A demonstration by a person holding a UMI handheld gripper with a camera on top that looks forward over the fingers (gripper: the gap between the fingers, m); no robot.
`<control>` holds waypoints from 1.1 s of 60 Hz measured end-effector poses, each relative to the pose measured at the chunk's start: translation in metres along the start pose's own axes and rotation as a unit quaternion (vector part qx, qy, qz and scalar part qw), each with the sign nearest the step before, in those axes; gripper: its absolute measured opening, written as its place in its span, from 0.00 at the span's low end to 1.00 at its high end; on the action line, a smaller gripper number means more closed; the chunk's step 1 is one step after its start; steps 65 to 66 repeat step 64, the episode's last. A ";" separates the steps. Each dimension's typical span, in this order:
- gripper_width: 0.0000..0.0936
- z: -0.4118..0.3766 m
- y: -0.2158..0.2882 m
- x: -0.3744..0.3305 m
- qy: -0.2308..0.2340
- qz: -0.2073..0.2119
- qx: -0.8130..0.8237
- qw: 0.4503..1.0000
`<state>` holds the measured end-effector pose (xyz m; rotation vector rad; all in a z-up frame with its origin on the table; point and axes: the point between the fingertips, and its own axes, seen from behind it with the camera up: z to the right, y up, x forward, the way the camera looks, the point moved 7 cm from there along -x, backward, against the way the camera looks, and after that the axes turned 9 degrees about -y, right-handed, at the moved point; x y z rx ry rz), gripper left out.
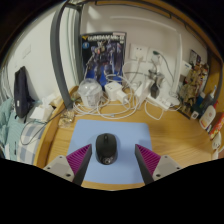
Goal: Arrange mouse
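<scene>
A wooden desk stands against a white wall. A robot poster leans upright at the back of the desk, with white chargers and tangled cables spread before it. A wall socket sits just right of the poster. A dark monitor stands at the desk's left end. Clutter lines the right end.

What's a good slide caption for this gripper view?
Open gripper poised around a black mouse resting on a blue mouse pad on a cluttered wooden desk.
</scene>
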<state>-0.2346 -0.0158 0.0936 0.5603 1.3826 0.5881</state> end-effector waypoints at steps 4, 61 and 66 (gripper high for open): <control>0.92 0.014 0.013 -0.032 0.004 0.009 0.004 1.000; 0.91 0.378 0.039 -0.326 -0.038 0.182 0.078 0.980; 0.91 0.384 0.032 -0.328 -0.034 0.177 0.075 0.981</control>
